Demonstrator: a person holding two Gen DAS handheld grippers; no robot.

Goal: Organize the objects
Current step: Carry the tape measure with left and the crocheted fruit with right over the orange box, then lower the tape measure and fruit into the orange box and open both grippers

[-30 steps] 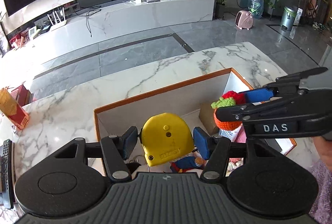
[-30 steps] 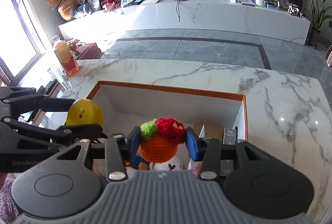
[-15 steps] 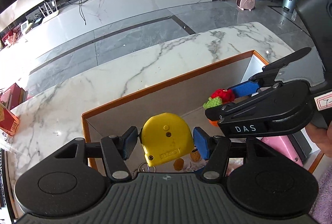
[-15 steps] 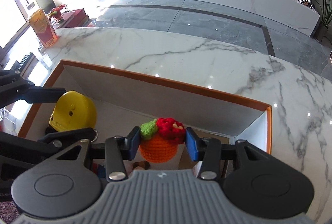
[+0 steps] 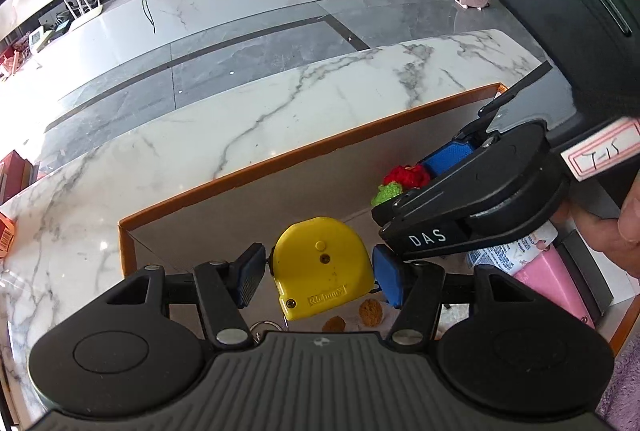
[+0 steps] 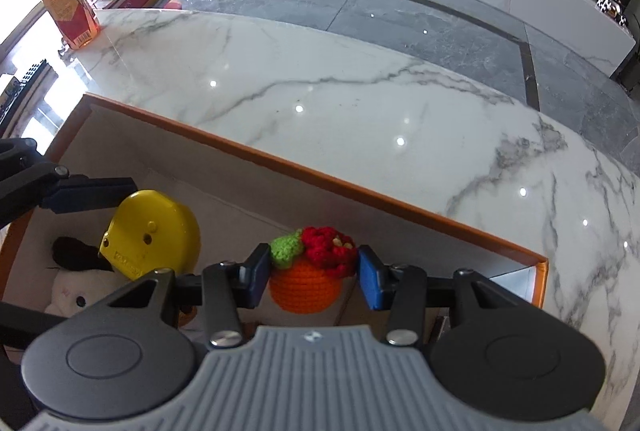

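Both tools have dropped lower w/ their loads since a sec ago, tipping steeper so the far room slides out of view and the box fills the lower part of each view. Left tool is clenched on the yellow tape measure, blue pads on both flanks, body upright, hanging just over the box floor near the left inner wall. Right tool grasps the crochet orange pot, red & green yarn top poking up btwn the pads; grip unchanged. From the left view the right tool sits close on the right, almost over the left one's right finger – tight spacing. Below: orange-rimmed box on the marble counter, already holding a white plush toy, two small brown nuts and a pink pack. Meaning, imo: both items are inside the box outline, not yet set down; release is prob next. Risk – the two tools bumping, or the tape measure landing on the plush.
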